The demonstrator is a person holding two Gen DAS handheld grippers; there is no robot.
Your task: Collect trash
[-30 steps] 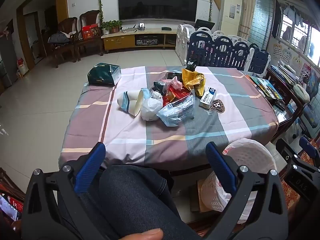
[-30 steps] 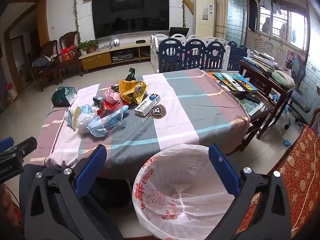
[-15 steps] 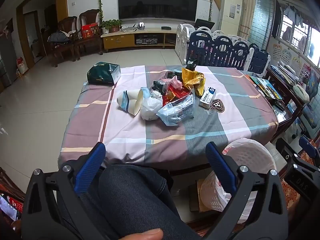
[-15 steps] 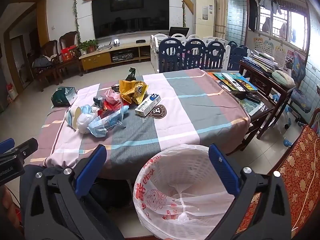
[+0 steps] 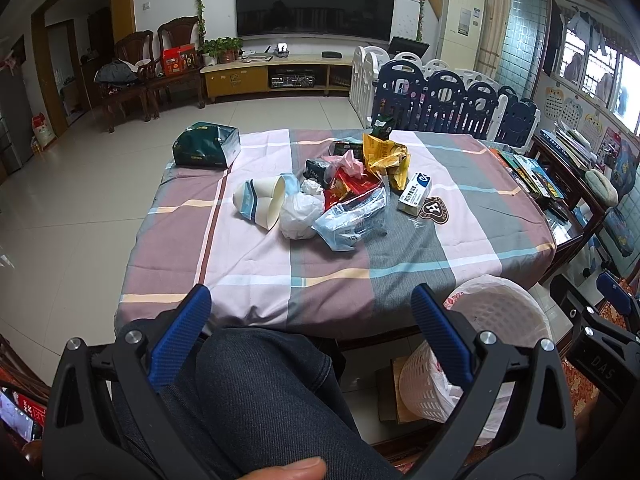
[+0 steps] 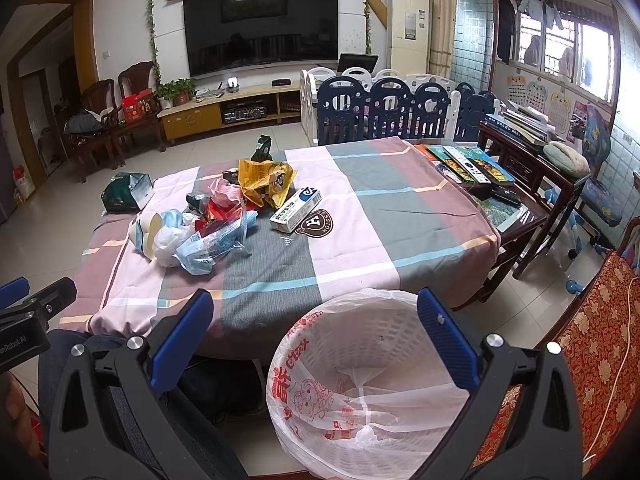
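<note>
A heap of trash lies mid-table: paper cups (image 5: 260, 200), a white crumpled bag (image 5: 300, 216), a clear blue wrapper (image 5: 352, 216), red (image 5: 348, 188) and yellow packets (image 5: 384, 156), and a white carton (image 5: 415, 199). The same heap shows in the right wrist view, with the wrapper (image 6: 212, 244) and carton (image 6: 296, 208). A white basket lined with a plastic bag (image 6: 368, 364) stands on the floor near the table's front edge. My left gripper (image 5: 310, 304) hangs open over a person's knee. My right gripper (image 6: 312, 312) is open above the basket, holding nothing.
A dark green box (image 5: 206, 146) sits at the table's far left corner. Books (image 6: 464, 160) lie on a side table at right, beside a red patterned chair (image 6: 560, 360). A navy playpen fence (image 6: 384, 112) stands behind the table.
</note>
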